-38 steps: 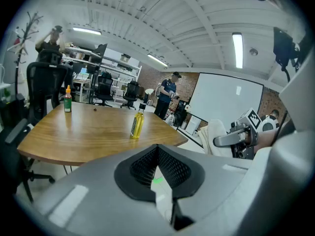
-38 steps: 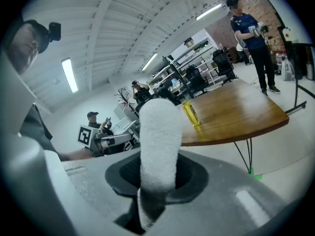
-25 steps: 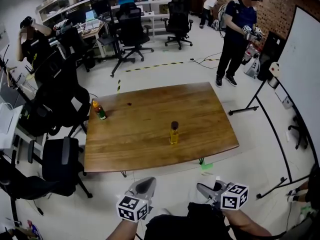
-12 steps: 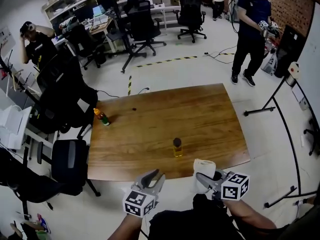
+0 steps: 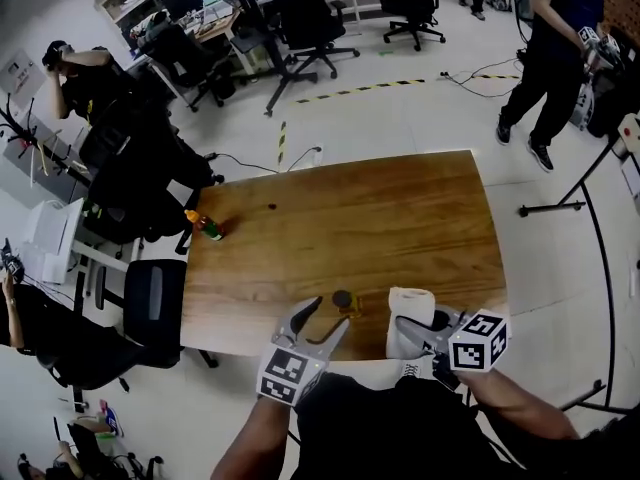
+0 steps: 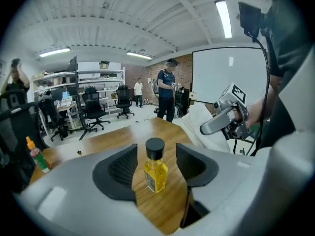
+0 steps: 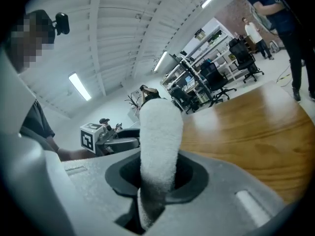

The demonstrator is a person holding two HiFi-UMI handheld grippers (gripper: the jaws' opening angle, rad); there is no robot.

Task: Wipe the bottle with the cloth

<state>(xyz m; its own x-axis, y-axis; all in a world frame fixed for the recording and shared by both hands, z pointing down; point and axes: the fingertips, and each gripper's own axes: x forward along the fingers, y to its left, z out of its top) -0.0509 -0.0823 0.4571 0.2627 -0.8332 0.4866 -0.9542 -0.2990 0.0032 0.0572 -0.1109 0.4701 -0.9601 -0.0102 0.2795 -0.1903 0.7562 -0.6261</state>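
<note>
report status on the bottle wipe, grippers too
Left hand-held gripper open, jaws just opened, yellow bottle upright between them, untouched. Right hand-held gripper shut on white cloth. Nothing else near the bottle on the wooden table.

In the head view, I see only the dark cap of the bottle (image 5: 343, 297); the left gripper (image 5: 333, 311) covers most of its body. The lower end of the cloth (image 7: 157, 132) vanishes inside the right gripper (image 7: 158, 176).
</note>
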